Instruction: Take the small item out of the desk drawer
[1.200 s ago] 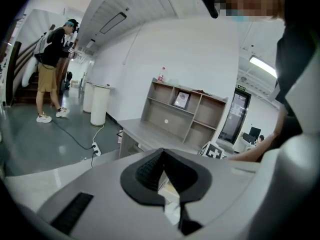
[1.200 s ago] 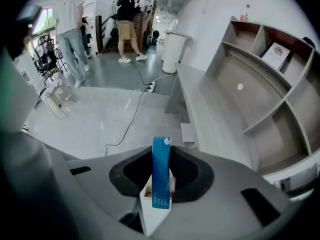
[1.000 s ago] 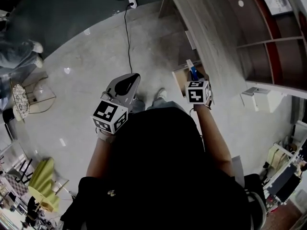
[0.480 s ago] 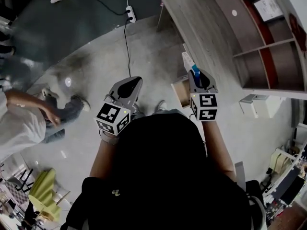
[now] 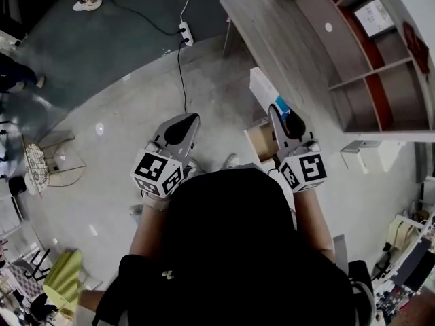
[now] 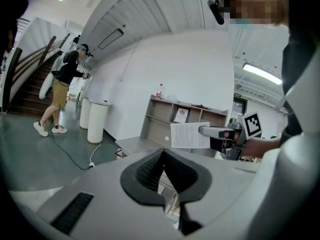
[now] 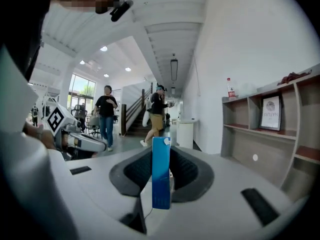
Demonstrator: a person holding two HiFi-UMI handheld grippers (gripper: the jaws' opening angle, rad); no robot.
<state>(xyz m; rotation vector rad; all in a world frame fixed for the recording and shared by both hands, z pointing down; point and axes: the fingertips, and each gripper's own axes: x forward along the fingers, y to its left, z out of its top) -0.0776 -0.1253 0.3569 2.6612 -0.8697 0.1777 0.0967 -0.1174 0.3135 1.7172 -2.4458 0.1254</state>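
A slim box with a blue edge (image 7: 161, 173) and a white printed face (image 6: 190, 135) stands upright between the jaws of my right gripper (image 7: 161, 184), which is shut on it. In the head view that gripper (image 5: 284, 115) holds the box (image 5: 266, 90) up beside the front edge of the grey wooden desk (image 5: 285, 32), above the open drawer (image 5: 258, 140). My left gripper (image 5: 187, 119) hovers over the floor to the left, level with the right one. Its pads meet at the tips (image 6: 163, 152) with nothing between them. The drawer's inside is mostly hidden.
A shelf unit (image 5: 380, 53) with a framed print stands on the desk's far side. A power strip and cable (image 5: 185, 29) lie on the floor ahead. A wire chair (image 5: 34, 165) is at the left. People stand near stairs (image 7: 106, 115), and a white bin (image 6: 95, 121) stands by the wall.
My right gripper has risen and swung away from the drawer with the box, whose white face now shows. The left gripper barely moved. A person who crossed the floor at the left is gone.
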